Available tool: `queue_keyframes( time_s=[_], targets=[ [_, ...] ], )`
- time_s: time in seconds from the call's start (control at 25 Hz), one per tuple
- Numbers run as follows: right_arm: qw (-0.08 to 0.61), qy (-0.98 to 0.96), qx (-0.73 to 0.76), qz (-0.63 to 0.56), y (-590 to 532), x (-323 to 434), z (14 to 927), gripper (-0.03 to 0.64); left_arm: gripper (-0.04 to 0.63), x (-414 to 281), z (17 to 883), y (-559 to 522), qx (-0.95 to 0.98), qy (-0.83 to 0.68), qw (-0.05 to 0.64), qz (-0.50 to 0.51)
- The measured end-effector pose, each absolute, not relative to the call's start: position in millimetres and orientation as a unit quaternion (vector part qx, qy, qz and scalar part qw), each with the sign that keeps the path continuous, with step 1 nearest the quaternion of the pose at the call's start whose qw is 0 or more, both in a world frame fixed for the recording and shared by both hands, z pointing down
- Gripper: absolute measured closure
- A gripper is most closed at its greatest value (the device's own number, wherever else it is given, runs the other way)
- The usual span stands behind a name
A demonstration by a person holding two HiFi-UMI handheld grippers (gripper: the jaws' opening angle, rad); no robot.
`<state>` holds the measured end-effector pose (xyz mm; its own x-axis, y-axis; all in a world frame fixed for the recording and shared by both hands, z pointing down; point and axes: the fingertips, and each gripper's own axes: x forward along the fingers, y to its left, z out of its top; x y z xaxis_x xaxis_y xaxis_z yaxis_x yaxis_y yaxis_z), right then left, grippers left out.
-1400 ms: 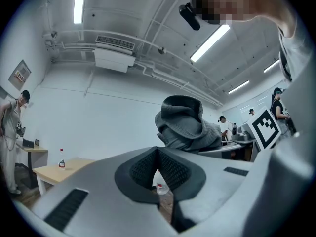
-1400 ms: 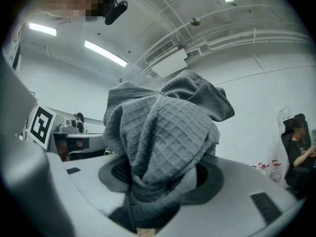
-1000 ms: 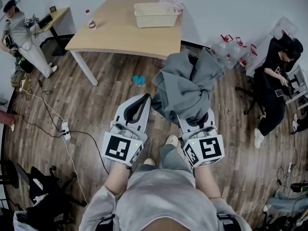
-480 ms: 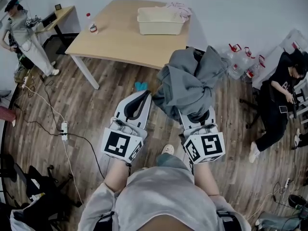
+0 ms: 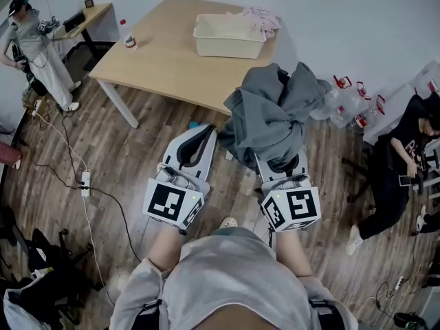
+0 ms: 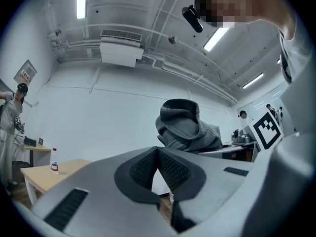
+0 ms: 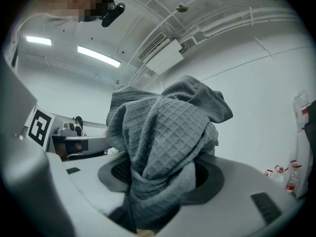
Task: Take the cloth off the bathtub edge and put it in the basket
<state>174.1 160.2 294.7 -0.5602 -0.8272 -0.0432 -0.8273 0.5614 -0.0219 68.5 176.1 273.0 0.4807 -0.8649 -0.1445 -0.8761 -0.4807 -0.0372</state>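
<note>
Cloth (image 5: pixel 268 119), grey and waffle-woven, bunches up from the right claw (image 5: pixel 278 162), whose jaws clench its folds. Ahead and slightly left, well apart, the cream plastic basket (image 5: pixel 228 36) stands on the light wooden surface (image 5: pixel 165 57). The left claw (image 5: pixel 204 135) is closed, empty.

No text is readable; the bottle label (image 5: pixel 129 43) and wall sign (image 6: pixel 25 73) are too small

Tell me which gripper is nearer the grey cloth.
Right. The right gripper has its jaws clamped on the grey cloth, which bunches above them. The left gripper sits just left of the cloth in the head view, jaws together, nothing between them.
</note>
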Motion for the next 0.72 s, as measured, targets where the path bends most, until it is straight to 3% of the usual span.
queue_keyframes(
  time_s=[0.72],
  targets=[
    [0.024, 0.893, -0.449, -0.005, 96.0, 188.5, 305.9, 0.368, 0.598, 88.0, 283.3, 109.2, -0.852, 0.52, 0.049, 0.046]
  ],
)
